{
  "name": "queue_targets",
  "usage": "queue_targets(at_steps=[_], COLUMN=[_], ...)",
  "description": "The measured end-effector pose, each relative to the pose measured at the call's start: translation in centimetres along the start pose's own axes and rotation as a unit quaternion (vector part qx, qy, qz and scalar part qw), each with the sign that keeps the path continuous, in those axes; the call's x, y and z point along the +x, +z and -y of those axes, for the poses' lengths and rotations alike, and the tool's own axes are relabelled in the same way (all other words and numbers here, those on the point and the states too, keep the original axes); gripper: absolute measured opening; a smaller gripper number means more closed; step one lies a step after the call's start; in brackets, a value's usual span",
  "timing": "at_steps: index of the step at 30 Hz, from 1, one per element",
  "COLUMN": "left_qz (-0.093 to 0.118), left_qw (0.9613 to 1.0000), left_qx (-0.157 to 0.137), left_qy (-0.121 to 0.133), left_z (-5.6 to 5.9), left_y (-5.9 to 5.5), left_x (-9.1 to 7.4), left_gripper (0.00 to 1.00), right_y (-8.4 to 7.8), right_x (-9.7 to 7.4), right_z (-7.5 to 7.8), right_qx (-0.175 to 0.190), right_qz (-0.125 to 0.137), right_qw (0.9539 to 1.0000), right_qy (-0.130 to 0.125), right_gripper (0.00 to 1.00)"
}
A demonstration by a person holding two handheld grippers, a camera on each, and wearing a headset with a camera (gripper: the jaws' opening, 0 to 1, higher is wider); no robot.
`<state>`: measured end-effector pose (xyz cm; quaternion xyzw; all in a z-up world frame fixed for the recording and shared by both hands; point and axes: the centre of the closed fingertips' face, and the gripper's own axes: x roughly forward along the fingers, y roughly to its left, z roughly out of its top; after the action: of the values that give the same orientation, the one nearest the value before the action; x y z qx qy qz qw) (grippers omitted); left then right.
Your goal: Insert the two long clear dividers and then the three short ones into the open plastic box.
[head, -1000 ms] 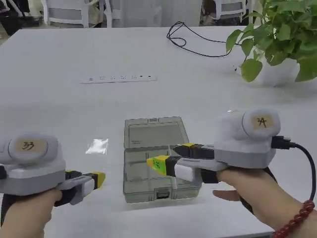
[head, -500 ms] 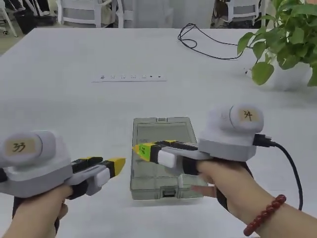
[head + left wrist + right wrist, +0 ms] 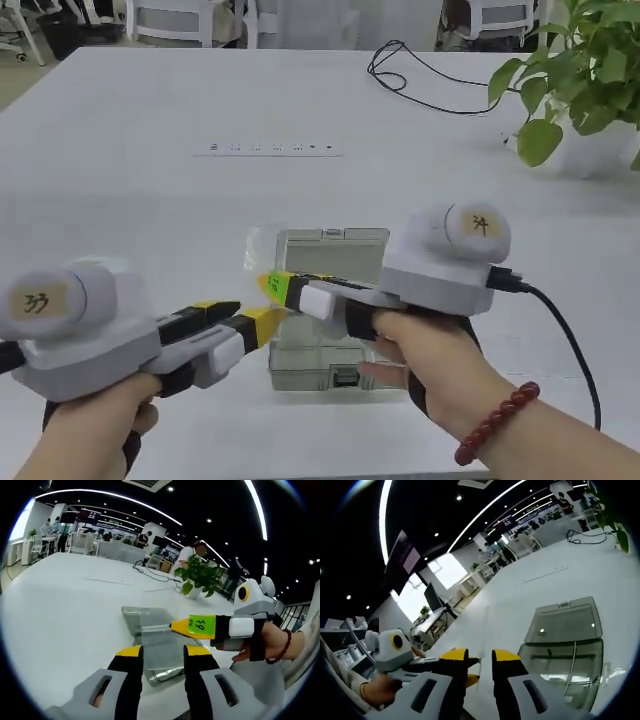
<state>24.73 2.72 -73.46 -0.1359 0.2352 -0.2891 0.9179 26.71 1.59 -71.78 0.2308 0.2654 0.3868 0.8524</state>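
while the right gripper (image 3: 272, 286) grips what seems a clear divider (image 3: 156, 630) at the left rim of the box (image 3: 320, 378), the box lies to its right; left gripper (image 3: 240, 313) nearby, jaws apart, empty

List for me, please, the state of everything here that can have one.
plastic box: open, lid laid back flat on the table.
right gripper: jaws shut on a clear divider.
clear divider: held off the table, not yet in the box.
left gripper: jaws open, holding nothing.
black cable: lying loose on the table.
potted plant: upright.
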Motion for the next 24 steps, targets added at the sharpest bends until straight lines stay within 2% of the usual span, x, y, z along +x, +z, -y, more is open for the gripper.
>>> queue_targets(at_steps=[6,10,14,24], left_qz=[0.001,0.0,-0.007,-0.007], left_qw=[1.0,1.0,0.9999,1.0], left_qx=[0.001,0.003,0.009,-0.004], left_qy=[-0.004,-0.005,-0.001,0.0], left_z=[0.34,0.56,0.69,0.7], left_y=[0.01,0.01,-0.19,0.0], left_x=[0.08,0.15,0.33,0.26], left_gripper=[0.3,0.3,0.3,0.3], right_y=[0.18,-0.24,-0.4,-0.14], right_x=[0.21,0.2,0.21,0.23], right_z=[0.12,0.72,0.73,0.49], right_qx=[0.011,0.031,0.041,0.049], right_qz=[0.007,-0.004,-0.008,0.0], right_qw=[0.9999,0.9993,0.9989,0.9986], right_qy=[-0.007,-0.022,-0.022,-0.02], right_gripper=[0.14,0.11,0.08,0.07])
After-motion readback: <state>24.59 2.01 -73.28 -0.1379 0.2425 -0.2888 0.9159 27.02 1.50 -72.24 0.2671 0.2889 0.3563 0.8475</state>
